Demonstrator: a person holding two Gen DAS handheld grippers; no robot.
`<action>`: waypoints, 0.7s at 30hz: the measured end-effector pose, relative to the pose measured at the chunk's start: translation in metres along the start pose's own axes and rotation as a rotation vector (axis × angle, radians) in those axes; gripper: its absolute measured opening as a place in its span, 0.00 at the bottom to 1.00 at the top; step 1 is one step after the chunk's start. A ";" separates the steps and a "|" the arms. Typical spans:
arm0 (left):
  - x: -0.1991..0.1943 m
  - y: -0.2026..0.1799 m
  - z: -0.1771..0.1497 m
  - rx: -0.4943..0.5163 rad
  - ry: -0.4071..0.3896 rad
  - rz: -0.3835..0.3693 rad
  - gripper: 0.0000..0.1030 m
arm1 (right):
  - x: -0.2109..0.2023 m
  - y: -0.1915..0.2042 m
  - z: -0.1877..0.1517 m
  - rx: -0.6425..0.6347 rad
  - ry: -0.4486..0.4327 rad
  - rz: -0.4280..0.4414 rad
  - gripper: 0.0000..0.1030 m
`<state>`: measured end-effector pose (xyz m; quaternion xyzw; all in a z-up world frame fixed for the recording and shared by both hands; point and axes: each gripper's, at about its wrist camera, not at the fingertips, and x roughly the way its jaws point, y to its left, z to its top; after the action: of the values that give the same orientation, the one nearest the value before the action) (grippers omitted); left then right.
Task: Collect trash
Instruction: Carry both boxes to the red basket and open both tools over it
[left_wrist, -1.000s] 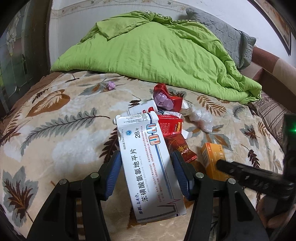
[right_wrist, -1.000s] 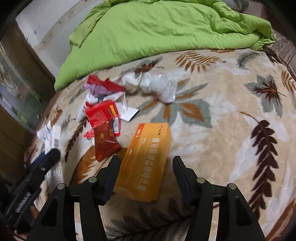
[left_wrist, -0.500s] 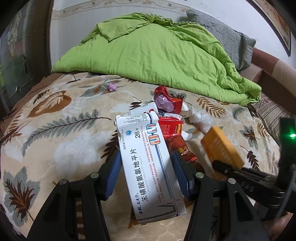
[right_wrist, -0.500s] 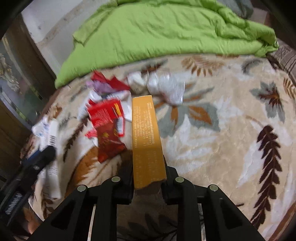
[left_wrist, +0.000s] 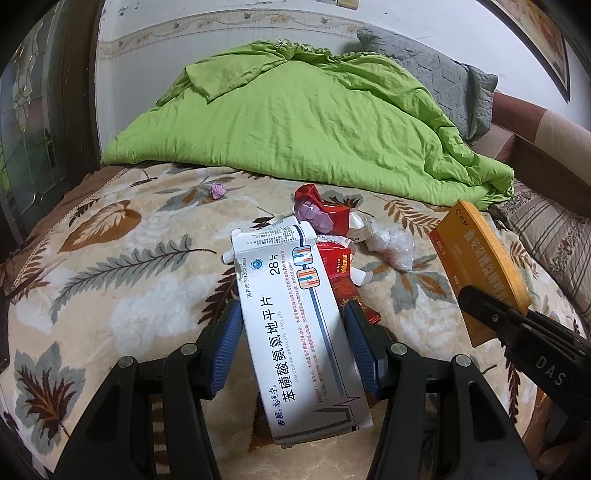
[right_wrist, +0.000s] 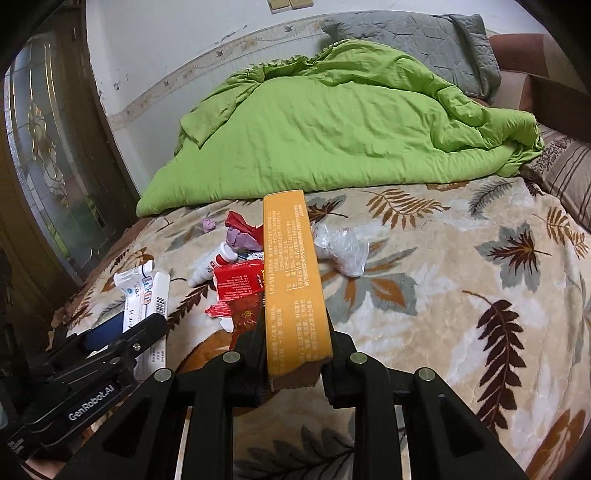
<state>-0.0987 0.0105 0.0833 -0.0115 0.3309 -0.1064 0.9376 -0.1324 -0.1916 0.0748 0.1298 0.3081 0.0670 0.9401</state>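
My left gripper (left_wrist: 293, 325) is shut on a long white medicine box (left_wrist: 295, 295) with blue print, held just above the blanket. In the right wrist view my right gripper (right_wrist: 295, 334) is shut on a narrow orange box (right_wrist: 293, 266), lifted off the bed and pointing away from me. That orange box (left_wrist: 480, 254) also shows at the right of the left wrist view. Behind both lies a trash pile: red wrappers (left_wrist: 332, 218), a torn red packet (right_wrist: 240, 284), a white tube (right_wrist: 212, 266), a crumpled clear bag (left_wrist: 391, 243) and a small purple ball (left_wrist: 217, 191).
The bed carries a cream blanket with leaf print (right_wrist: 461, 295). A bulky green duvet (left_wrist: 314, 122) and a grey pillow (left_wrist: 443, 81) fill the back. A striped cushion (left_wrist: 554, 236) lies at the right edge. A dark glazed door (right_wrist: 44, 184) stands at the left.
My right gripper closed on the orange box, which lay flat on the blanket, and raised it clear of the bed. The left gripper kept still with the white box.
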 end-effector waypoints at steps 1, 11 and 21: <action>-0.001 -0.001 0.000 0.002 -0.002 -0.003 0.54 | -0.003 -0.001 -0.001 0.006 0.000 0.007 0.24; -0.011 -0.020 -0.007 0.035 -0.019 -0.024 0.54 | -0.038 -0.024 -0.016 0.115 0.012 0.067 0.24; -0.029 -0.040 -0.021 0.067 -0.036 -0.002 0.54 | -0.061 -0.034 -0.028 0.124 -0.007 0.076 0.24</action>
<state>-0.1417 -0.0218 0.0882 0.0177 0.3104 -0.1180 0.9431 -0.1959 -0.2310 0.0777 0.1994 0.3034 0.0829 0.9281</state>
